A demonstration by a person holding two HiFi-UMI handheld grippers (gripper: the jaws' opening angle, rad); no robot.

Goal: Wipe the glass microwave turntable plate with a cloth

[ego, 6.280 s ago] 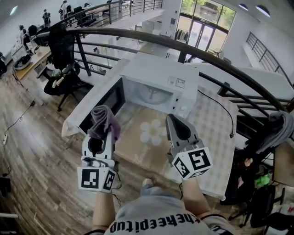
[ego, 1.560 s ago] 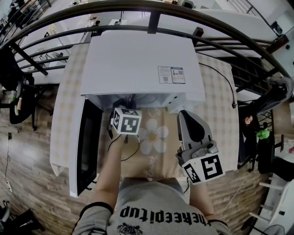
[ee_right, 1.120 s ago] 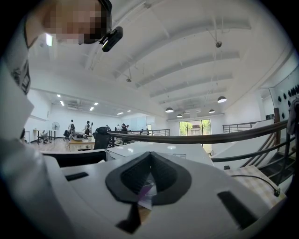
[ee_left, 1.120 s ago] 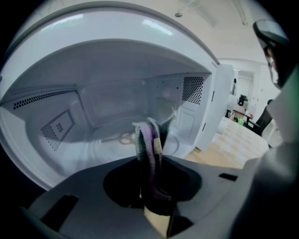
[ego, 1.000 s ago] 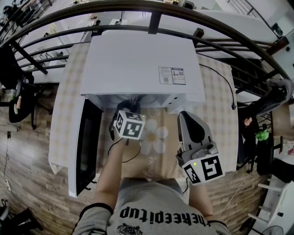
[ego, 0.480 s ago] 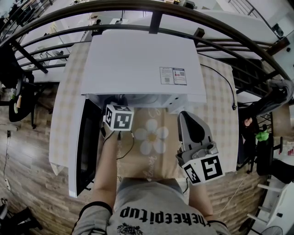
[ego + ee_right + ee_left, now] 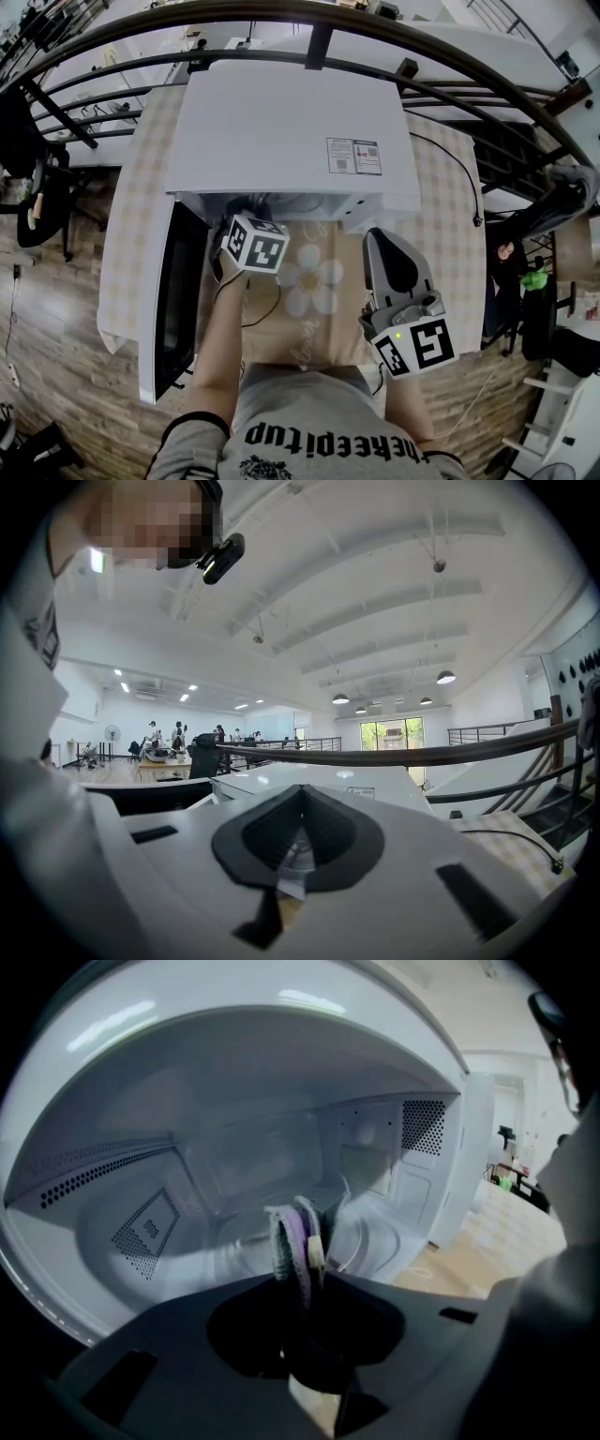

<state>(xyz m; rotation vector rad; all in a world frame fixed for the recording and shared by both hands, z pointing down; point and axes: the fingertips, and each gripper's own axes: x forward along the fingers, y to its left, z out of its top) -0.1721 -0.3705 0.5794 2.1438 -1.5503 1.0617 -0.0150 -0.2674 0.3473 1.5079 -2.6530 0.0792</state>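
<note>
Nearest us, the right gripper (image 7: 380, 242) hovers over the flower mat (image 7: 314, 277) on the counter (image 7: 441, 216), jaws together with nothing between them, so it's idle. Further in, the left gripper (image 7: 300, 1277) is through the mouth of the microwave (image 7: 291, 131), whose door (image 7: 173, 300) hangs open at the left, and its jaws are clamped on a folded grey-and-purple cloth (image 7: 284, 1237). Beyond the cloth's tip, on the cavity floor, lies the glass turntable plate (image 7: 370, 1241); I cannot tell whether cloth meets glass. My read is that the wiping is in hand. The cloth is soft and light and will buckle when pushed, so a grip close to its fold suits. The plate looks stiff, slick and breakable: press gently, and take it only by the rim.
</note>
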